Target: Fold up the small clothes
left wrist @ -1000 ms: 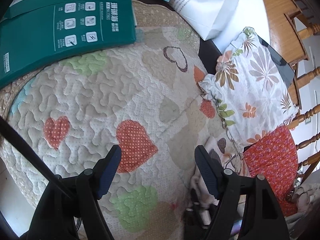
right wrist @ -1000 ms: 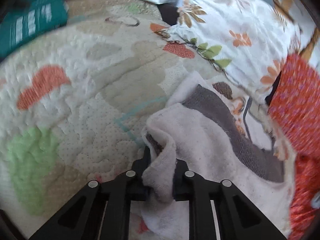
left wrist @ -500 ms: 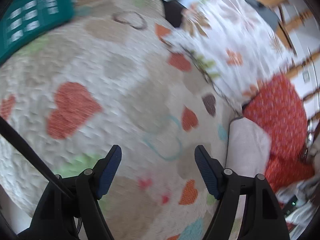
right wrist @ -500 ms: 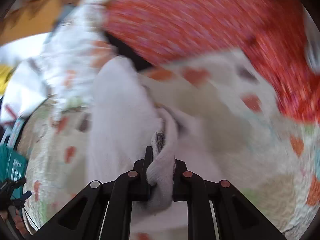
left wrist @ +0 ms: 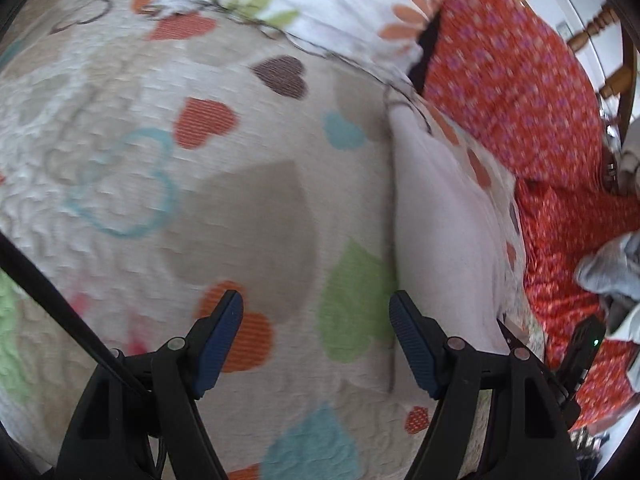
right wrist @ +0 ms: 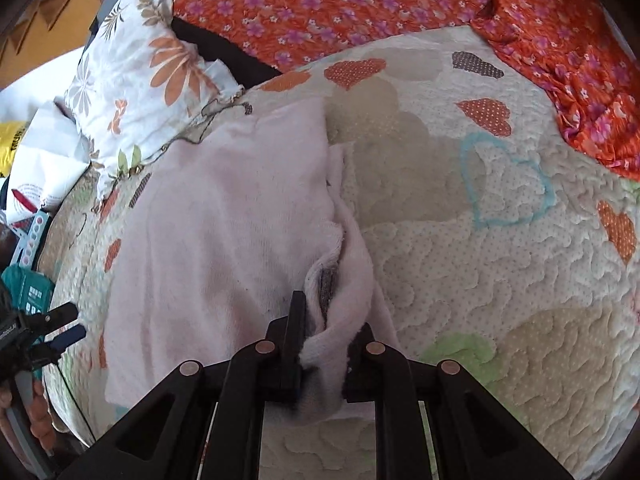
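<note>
**Soft pink garment pinched at its edge**

A heart-print quilt (right wrist: 460,240) is covering the surface. My right tool (right wrist: 326,354) is clenching the fluffy pink garment's (right wrist: 224,216) bunched edge; my left tool (left wrist: 316,340) is gaping, empty. It's looking light and floppy, so I'm favouring corner grips.

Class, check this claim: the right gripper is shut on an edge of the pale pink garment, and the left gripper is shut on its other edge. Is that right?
Not quite. The right gripper is shut on the pale pink garment, but the left gripper is open and holds nothing; the left wrist view shows its fingers spread apart over the heart quilt.
</note>
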Demonstrator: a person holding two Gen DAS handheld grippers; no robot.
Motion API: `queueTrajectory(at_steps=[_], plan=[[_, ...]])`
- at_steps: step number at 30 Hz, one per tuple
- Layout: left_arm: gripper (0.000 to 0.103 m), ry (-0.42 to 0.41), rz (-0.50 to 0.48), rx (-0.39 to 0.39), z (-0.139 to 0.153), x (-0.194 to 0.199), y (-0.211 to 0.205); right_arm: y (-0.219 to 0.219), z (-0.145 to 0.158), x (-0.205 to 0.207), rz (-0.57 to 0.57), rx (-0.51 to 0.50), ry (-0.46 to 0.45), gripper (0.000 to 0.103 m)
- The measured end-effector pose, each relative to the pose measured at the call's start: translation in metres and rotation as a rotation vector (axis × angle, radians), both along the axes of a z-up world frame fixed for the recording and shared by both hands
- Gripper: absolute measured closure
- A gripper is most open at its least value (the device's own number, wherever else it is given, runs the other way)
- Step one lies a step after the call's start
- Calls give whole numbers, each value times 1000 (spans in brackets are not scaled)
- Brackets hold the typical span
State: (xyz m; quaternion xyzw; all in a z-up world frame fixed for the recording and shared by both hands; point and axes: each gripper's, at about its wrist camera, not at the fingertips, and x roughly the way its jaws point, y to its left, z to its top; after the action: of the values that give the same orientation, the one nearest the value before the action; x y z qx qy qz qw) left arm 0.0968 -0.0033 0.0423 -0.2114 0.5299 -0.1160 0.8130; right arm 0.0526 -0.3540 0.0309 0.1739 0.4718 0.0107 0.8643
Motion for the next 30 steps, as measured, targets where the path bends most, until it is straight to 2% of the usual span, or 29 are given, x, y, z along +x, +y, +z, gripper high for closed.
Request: queueTrajectory(at_steps=[4,7,10,12,13,14,18,21,22,23,24,25,28,30], plan=[[29,3,-31,19,-5,2,-27,-5,-2,3,9,11,11,88],[29,-14,-65,35,-7,3,-42,-16,0,3,-10,42,16,77],[29,-31,-75,-8,-6,1,-45,-40,14,-6,-69,147,-66,71],[27,-38,-75,-51,-5,3,-44,-53,23,-7,-104,167,-131,56],[22,-47,-73,-79,-5,4,-43,-58,25,-3,-110,170,-152,46],[18,-59,-72,-103,-5,5,-43,-59,24,3,-104,178,-155,40],[15,-89,-119,-145,-9,15,-61,-50,-4,39,-43,256,-86,40],[15,-64,-206,-108,-22,20,-88,-33,-27,63,12,308,-34,40],[20,-42,-228,-91,-26,21,-95,-30,-31,67,18,354,-30,47],[41,-44,-240,-50,-26,18,-102,-29,-33,69,17,395,-27,60],[53,-55,-265,-47,-22,15,-106,-28,-30,69,9,418,-28,61],[58,-69,-282,-25,-13,15,-109,-27,-25,69,13,431,-45,66],[60,-147,-281,-4,13,13,-106,-31,-13,63,18,494,-103,68],[56,-130,-276,9,14,16,-105,-33,-15,62,-7,456,-79,66]])
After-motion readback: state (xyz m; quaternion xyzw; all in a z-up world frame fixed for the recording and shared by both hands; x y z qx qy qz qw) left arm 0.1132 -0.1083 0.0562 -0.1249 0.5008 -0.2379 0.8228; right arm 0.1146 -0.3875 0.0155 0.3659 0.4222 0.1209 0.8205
